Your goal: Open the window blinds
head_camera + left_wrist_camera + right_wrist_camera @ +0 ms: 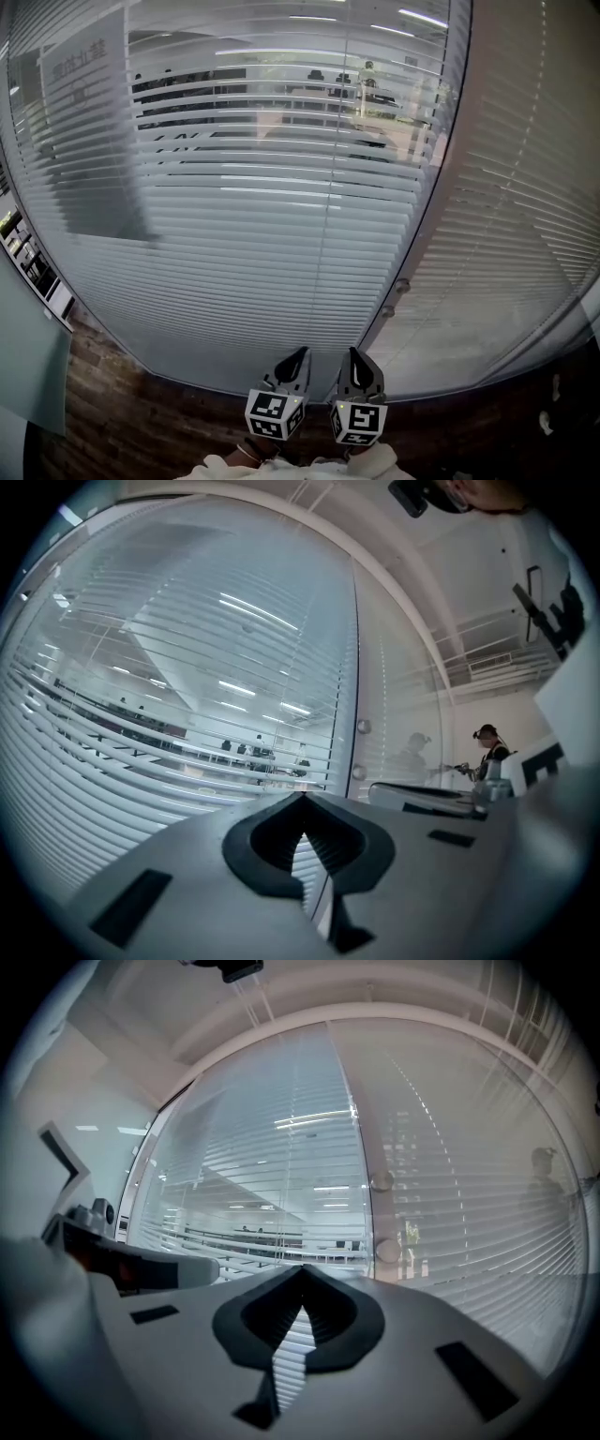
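White slatted blinds [262, 234] cover a glass wall. A band of slats near the top is tilted, and an office shows through it; the lower slats lie closed. A thin cord or wand [330, 206] hangs down the blinds' middle. My left gripper [302, 352] and right gripper [353, 351] sit side by side, pointing at the blinds' bottom edge just short of it. In the left gripper view the left gripper [302, 797] has its tips together, shut. The right gripper [302, 1269] is also shut. I see nothing between either pair of jaws.
A pale frame post [431, 206] with two round knobs [401, 285] divides these blinds from a second blind panel [506, 244] on the right. Dark wood flooring [103, 375] runs below. A shelf [33, 262] stands at the left. A person [487, 747] stands off to the right.
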